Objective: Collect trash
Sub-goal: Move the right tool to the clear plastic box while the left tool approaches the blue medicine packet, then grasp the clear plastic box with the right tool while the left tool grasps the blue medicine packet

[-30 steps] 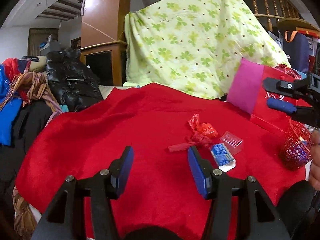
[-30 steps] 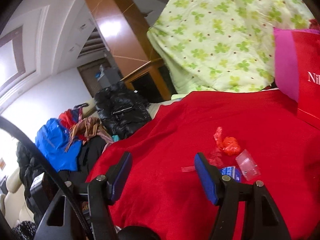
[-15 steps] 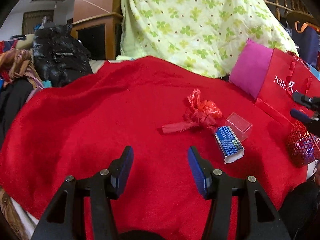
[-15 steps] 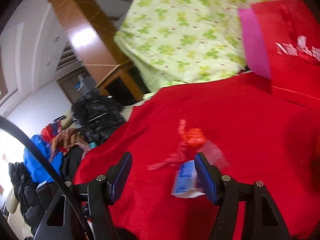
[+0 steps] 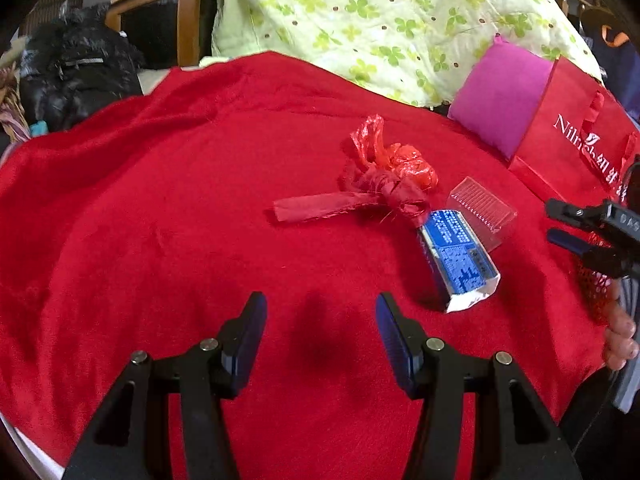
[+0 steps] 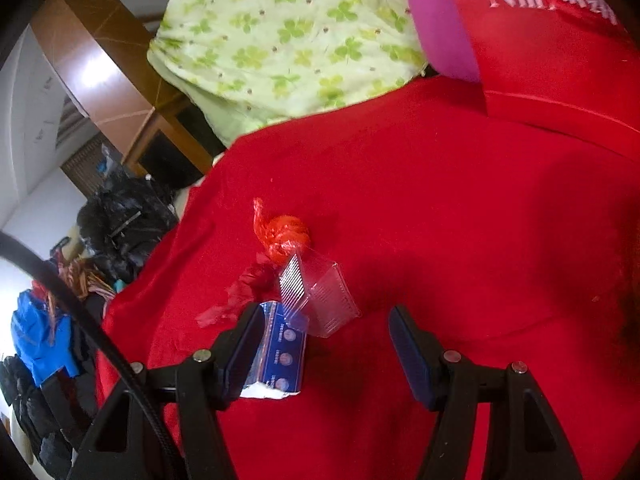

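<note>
Trash lies in a cluster on the red cloth: a crumpled red plastic bag, a dark red ribbon strip, a blue carton and a clear plastic box. My left gripper is open and empty, low over the cloth, short of the cluster and to its left. My right gripper is open too. The clear plastic box sits just beyond its fingertips, untouched. The blue carton is partly hidden behind its left finger. The red bag lies farther on.
A red mesh basket shows at the right edge by a person's hand, behind the right gripper. A red paper bag, a pink cushion and a green-patterned quilt border the far side. Dark jackets lie at the left.
Both grippers have sunk toward the red cloth and come closer to the trash. The right one rolled and now has the clear box and blue carton at its fingertips. Both stayed open.
</note>
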`<state>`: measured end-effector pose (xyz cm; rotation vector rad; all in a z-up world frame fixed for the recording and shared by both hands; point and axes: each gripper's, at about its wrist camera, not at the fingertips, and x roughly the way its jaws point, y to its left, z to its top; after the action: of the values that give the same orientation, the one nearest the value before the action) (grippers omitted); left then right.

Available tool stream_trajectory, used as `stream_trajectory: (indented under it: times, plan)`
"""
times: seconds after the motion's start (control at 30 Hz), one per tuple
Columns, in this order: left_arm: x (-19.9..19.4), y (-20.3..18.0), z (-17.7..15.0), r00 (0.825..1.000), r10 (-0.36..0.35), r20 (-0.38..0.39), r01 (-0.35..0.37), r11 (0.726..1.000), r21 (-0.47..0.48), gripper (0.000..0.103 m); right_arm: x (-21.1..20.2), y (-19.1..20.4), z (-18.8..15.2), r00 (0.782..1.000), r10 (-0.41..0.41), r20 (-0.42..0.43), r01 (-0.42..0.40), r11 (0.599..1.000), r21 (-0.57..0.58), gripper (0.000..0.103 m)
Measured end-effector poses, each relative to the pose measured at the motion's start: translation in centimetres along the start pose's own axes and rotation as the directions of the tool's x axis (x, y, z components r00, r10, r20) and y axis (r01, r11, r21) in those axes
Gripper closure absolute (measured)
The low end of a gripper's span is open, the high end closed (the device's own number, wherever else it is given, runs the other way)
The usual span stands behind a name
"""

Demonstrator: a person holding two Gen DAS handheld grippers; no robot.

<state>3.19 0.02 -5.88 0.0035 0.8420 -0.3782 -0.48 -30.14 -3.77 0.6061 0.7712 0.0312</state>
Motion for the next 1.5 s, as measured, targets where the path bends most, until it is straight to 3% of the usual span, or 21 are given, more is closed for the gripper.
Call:
stream_trajectory:
  times: [0.13,0.23,0.37,0.57,0.8,0.87,1.0,1.07,1.2,1.37,1.5]
  plan:
    - [0.7,-0.9,0.9,0.999,-0.042,-0.007,0.042,0.999,0.003,0.046,2.7,0.7,0.4,0.998,0.016,-0.069,-0.018,0.999,-0.035,0.035]
    - [0.8,-1.9,1.2,0.997,-0.071,0.001,0.071,0.997,0.02,0.046,4.7,-0.5,0.5,0.989,0.065,-0.131,-0.059,0.997,0.053,0.035]
    - [0.6,-2.6,1.3,0.992,-0.122,0.0,0.122,0.992,0.031,0.046,7.0,-2.9,0.4,0.966,0.173,-0.191,-0.125,0.963,0.238,0.035]
    - [0.1,-4.0,1.5,0.981,-0.193,-0.003,0.193,0.98,0.056,0.046,9.5,-4.5,0.4,0.948,0.25,-0.195,-0.162,0.911,0.38,0.034]
    - [0.3,-5.7,2.1,0.972,-0.233,-0.034,0.235,0.971,0.05,0.046,10.7,-4.2,0.8,0.946,0.273,-0.177,-0.184,0.897,0.403,0.034]
    - [0.4,-6.3,2.3,0.969,-0.243,-0.042,0.244,0.968,0.048,0.046,10.8,-3.8,0.9,0.947,0.27,-0.174,-0.185,0.903,0.388,0.045]
    - [1.0,-8.5,2.9,0.962,-0.263,-0.07,0.267,0.961,0.066,0.043,10.2,-3.3,1.3,0.956,0.239,-0.168,-0.17,0.922,0.347,0.046]
    - [1.8,-9.5,3.2,0.962,-0.259,-0.088,0.265,0.962,0.065,0.025,9.0,-2.9,1.6,0.969,0.203,-0.138,-0.155,0.943,0.295,0.046]
    - [3.6,-10.8,3.5,0.964,-0.232,-0.132,0.238,0.971,0.031,0.024,5.9,-1.9,2.6,0.988,0.151,-0.041,-0.14,0.971,0.194,0.046]
    - [5.5,-11.7,3.8,0.976,-0.152,-0.158,0.156,0.988,0.01,0.024,1.9,-0.8,3.1,0.995,0.066,0.078,-0.072,0.995,0.069,0.046]
    - [6.4,-12.2,3.7,0.985,-0.077,-0.156,0.077,0.997,-0.004,0.024,-1.1,0.5,3.0,0.984,0.012,0.178,-0.005,0.999,-0.041,0.046]
